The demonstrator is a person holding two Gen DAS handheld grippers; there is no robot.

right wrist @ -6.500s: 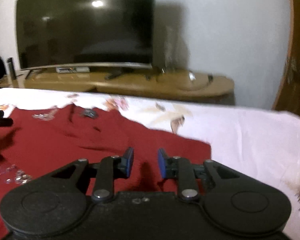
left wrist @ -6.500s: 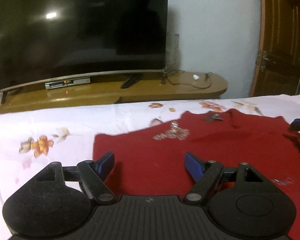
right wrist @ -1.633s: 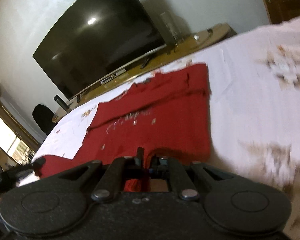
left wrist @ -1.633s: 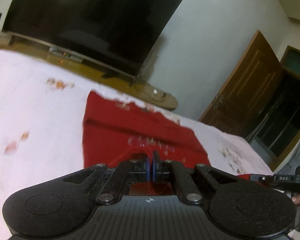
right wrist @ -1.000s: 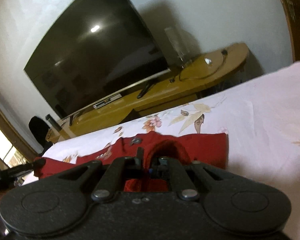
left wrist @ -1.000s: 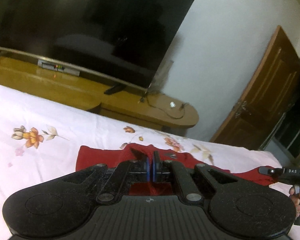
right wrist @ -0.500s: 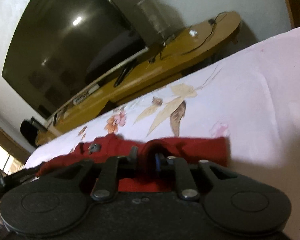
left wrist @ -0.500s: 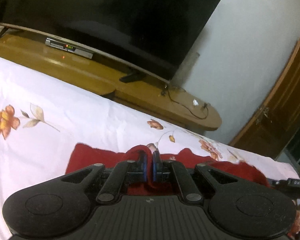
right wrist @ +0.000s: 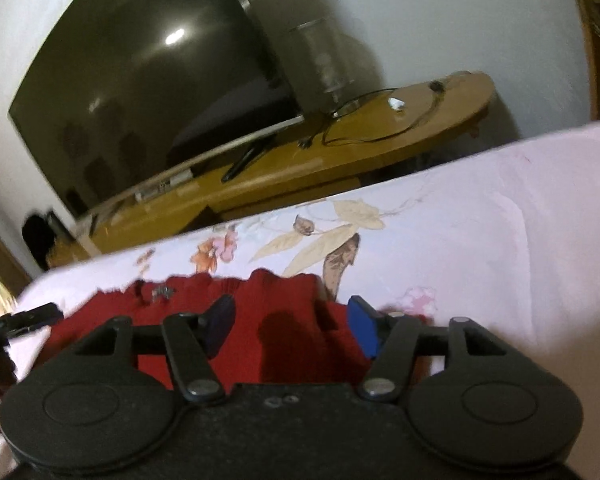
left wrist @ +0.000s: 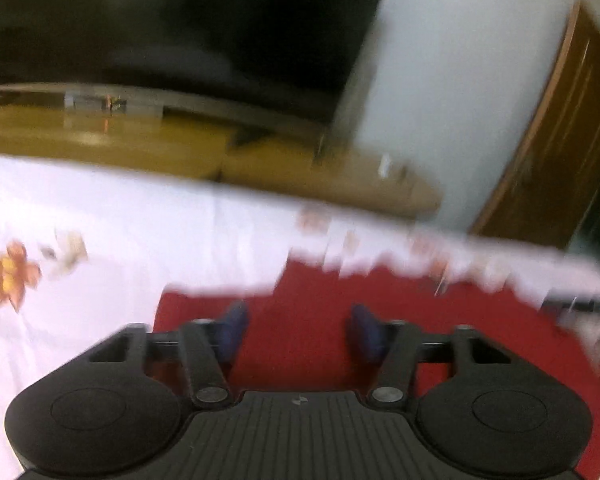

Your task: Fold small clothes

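Two claws are over the bed, and both have their fingers spread wide apart. Neither one is holding anything.

The left claw [left wrist: 296, 334] has blue pads [left wrist: 232, 330] on its fingers. It hangs just above the red shirt [left wrist: 308, 304]. This picture is very blurry, so small things are hard to see. The shirt lies on the white sheet [left wrist: 120, 232], which has orange flowers [left wrist: 8, 274] printed on it. The shirt's left edge sits just past the left finger. Red cloth runs off to the right side of the picture.

The right claw [right wrist: 290, 326] is over the same red shirt [right wrist: 276, 300]. You can see red cloth between the two fingers. The right blue pad [right wrist: 362, 328] is near the shirt's right edge, where the white sheet [right wrist: 500, 240] starts. The shirt's top edge looks bumpy and bunched up. A small shiny bit [right wrist: 162, 292] sits on the cloth near the top left. The sheet here has brown leaves [right wrist: 328, 232] and pink flowers on it. At the far left edge, part of the other black tool [right wrist: 24, 320] pokes in beside the shirt.

Past the bed is a long wooden stand [right wrist: 340, 148]. A big dark TV [right wrist: 148, 92] sits on it. A black cord [right wrist: 380, 120] curls on the stand's top. A white wall is behind it all, and a brown door [left wrist: 552, 152] is on the right.
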